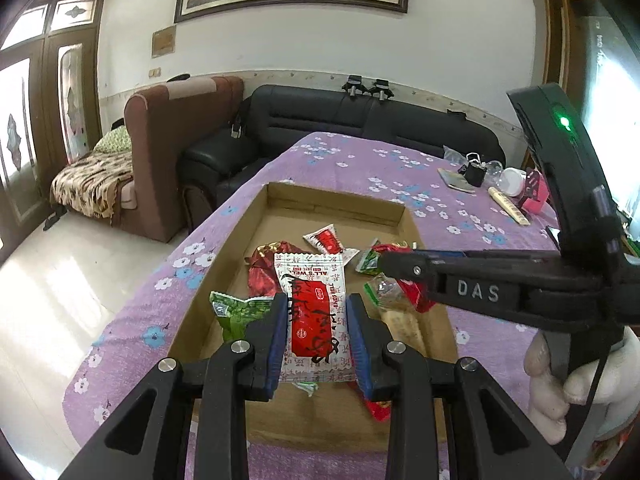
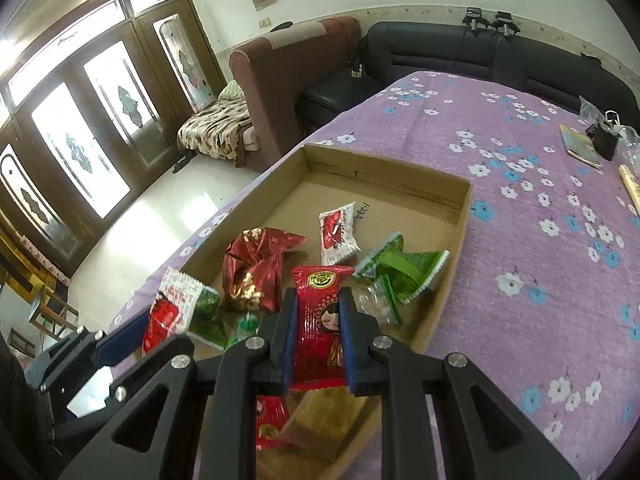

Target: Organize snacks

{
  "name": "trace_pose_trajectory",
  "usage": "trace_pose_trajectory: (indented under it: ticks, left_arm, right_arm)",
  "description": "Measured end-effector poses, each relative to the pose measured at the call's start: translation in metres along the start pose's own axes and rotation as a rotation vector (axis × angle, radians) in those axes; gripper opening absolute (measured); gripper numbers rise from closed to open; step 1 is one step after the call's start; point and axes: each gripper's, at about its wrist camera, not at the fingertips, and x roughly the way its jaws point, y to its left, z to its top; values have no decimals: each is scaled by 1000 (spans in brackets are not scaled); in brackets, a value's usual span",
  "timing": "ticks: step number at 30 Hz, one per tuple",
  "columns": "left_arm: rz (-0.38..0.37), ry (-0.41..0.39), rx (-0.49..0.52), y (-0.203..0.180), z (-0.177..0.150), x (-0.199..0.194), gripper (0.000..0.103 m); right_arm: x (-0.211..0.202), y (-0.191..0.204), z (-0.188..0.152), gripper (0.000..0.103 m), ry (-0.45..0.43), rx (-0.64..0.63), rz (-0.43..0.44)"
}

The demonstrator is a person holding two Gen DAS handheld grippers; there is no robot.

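In the left wrist view, the left gripper [image 1: 316, 320] is clamped on a white snack packet [image 1: 313, 312] with a red panel and black brush characters. The packet sits flat between the blue pads, its far end reaching out past the fingertips over the cardboard box [image 1: 340, 200]. The box rests on a purple flowered tablecloth [image 1: 360, 160]. Inside it lie a crumpled red foil wrapper [image 1: 262, 270], a small white-and-red sachet [image 1: 326, 240] and a green packet [image 1: 236, 312] just left of the left finger. The right gripper's arm crosses in from the right, above the box.

In the right wrist view, the right gripper [image 2: 318, 316] grips a red packet [image 2: 320, 320] printed with a cartoon girl and a gold emblem. It stands lengthwise between the pads, its top edge beyond the tips, above the near end of the box [image 2: 464, 216]. Green packets [image 2: 404, 268] lie just right of it.
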Motion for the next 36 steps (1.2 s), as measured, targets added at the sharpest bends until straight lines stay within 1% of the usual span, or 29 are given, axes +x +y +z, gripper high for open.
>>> trace_pose_trajectory:
  ticks: [6,15,22,36]
  left_arm:
    - [6,-19,35,-15,1,-14,30]
    - [9,-38,102,-48,-1,-34,30]
    - [3,-40,151,-72,-7,-45,30]
    - [-27,-37,250,-124,-15,-59,31]
  right_arm:
    - [-25,-10,-17,19,-26,19,10]
    - [-63,-24,-45,19,-68,43,13]
    - [-88,-34,-69,19,-99,58,14]
    - [-128,-73,-106,19,-154,133,-1]
